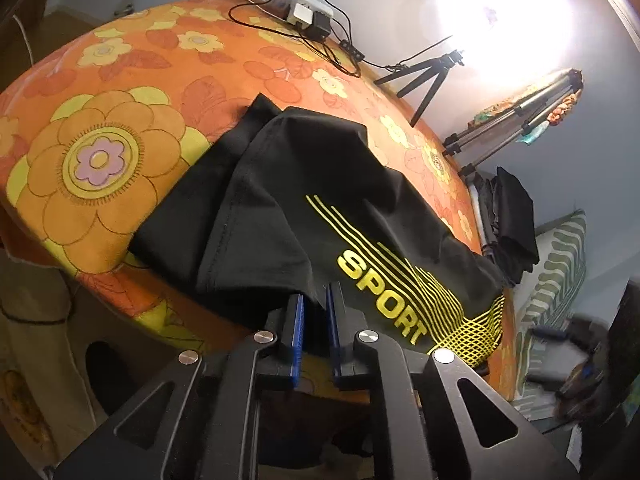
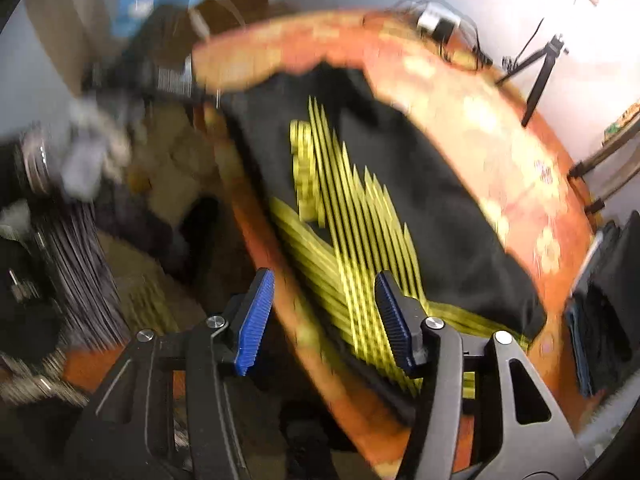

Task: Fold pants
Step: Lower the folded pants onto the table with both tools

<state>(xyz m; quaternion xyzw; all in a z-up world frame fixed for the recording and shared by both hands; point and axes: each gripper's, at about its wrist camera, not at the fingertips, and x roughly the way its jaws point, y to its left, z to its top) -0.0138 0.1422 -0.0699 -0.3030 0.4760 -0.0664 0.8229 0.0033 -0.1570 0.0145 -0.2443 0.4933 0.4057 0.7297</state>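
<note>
**Pants on the table, one fold in, both grippers at the near edge**

We're looking at black pants (image 1: 304,216) w/ a yellow SPORT print (image 1: 384,300), lying on the table (image 1: 120,92) under its orange flower cloth. They're sitting toward the near edge, one layer already flapped over the other, w/ a soft ridge running down the middle.

Handling, as we're judging it: light, limp fabric, no stiffness, so it's going to sag and drape from wherever we're pinching it. Prob. a bit slick, so thin single layers may be slipping out of the pads. Nothing fragile. Best hold is a hem or corner at the near edge, taking both layers together so the fold isn't sliding apart.

Left gripper (image 1: 316,312): pointing down and fwd at the near edge. Jaws are standing only slightly apart, w/ a tongue of black cloth hanging between the pads; whether they're pressing on it, we can't tell for sure, but a gap is showing beside the cloth, so we're reading it as loosened, not clamped.

Right gripper (image 2: 324,316): tilting steeply down over the print, view badly blurred. Jaws are well apart, nothing between them; the pants (image 2: 400,184) are lying beyond and below the pads.
</note>
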